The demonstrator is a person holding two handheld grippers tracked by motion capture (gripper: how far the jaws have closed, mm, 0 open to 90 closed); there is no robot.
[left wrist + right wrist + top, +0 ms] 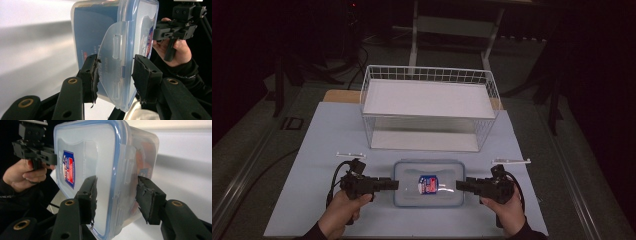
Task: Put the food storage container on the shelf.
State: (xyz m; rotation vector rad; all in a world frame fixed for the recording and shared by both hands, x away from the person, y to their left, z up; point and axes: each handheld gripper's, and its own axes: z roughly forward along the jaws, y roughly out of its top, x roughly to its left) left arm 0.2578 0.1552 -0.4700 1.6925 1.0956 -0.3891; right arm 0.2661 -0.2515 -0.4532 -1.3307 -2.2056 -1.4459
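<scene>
Two tools have the clear plastic container [428,190] between them, one at each short end. My left tool [395,184] comes in from the left side of the high view, the left hand [339,212] wrapped round its grip, and its jaws are clamped on the container: in the left gripper view the left pad presses the box wall and the right pad presses the lid side, with the folded-out locking flap [113,72] lying between them. My right tool [459,185] meets the opposite end, held by the right hand [508,212]. In the right gripper view its jaws straddle the rim of the container, the left pad against the lid; the right pad stands close to the box wall, and I cannot tell whether it touches, so I cannot say that this tool grips.

The container sits near the front middle of the light blue counter [322,150], lid upward, a blue-and-red label [428,184] on the lid. From the high view I cannot tell whether it rests on the counter or hangs just above it.

Behind it, well apart, stands a white wire basket [429,107]. Two small white strips [350,154] lie on the counter, one at each side.
</scene>
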